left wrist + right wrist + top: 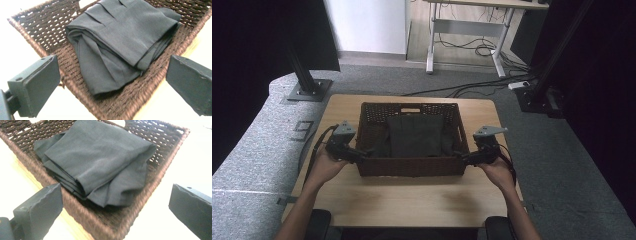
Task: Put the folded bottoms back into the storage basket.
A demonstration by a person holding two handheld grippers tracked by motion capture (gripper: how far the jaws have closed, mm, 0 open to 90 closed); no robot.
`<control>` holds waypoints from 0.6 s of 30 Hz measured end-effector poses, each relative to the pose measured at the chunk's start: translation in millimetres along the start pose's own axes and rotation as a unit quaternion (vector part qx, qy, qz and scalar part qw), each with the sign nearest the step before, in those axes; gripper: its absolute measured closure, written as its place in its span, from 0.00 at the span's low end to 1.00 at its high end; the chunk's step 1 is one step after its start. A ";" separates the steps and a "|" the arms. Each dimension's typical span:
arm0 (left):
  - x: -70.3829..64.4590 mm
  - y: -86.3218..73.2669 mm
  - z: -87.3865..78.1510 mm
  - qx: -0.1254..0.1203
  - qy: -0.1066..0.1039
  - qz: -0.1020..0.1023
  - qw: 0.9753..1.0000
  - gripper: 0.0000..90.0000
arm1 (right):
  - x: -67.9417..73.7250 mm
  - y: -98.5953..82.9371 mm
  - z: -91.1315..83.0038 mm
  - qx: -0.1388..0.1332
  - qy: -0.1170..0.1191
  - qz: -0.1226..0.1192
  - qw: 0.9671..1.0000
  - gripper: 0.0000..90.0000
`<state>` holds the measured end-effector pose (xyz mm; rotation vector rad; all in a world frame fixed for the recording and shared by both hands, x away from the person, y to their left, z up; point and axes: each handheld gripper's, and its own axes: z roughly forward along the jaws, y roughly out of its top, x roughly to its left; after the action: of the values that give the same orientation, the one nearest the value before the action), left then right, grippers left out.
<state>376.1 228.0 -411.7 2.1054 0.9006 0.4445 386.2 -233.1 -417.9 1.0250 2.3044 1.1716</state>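
A dark brown wicker basket [409, 167] stands in the middle of a wooden table [412, 200]. Inside it lies a folded dark grey cloth [414, 135], loosely layered, with its edges spilling toward the front. My left gripper [363, 152] is at the basket's front left corner, and my right gripper [461, 156] is at the front right corner. In the left gripper view the gripper [113, 65] is open over the basket [40, 27] rim, facing the cloth [120, 37]. The right gripper [116, 192] is open too, its jaws wide apart before the basket [160, 170] and cloth [95, 162].
Bare tabletop lies in front of the basket and in narrow strips beside it. Beyond the table are grey carpet, a black stand base [307, 90] at the left, another stand [537, 100] at the right, and a desk frame [467, 30] with loose cables.
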 end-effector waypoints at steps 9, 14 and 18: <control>-2.3 -29.9 -7.4 -0.005 0.001 -0.006 1.000 0.00 | -1.1 -31.2 -8.5 -0.009 -0.004 0.007 1.000 0.00; -2.1 -51.9 -1.3 -0.004 0.002 -0.003 1.000 0.00 | -0.6 -51.1 -1.1 -0.006 -0.008 0.016 1.000 0.00; -1.9 -70.6 6.1 0.000 -0.003 -0.006 1.000 0.00 | 1.0 -67.0 7.6 0.000 -0.009 0.022 1.000 0.00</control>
<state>346.5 254.4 -470.5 2.0998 0.9104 0.4313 360.4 -254.5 -476.3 1.0877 2.2786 1.1732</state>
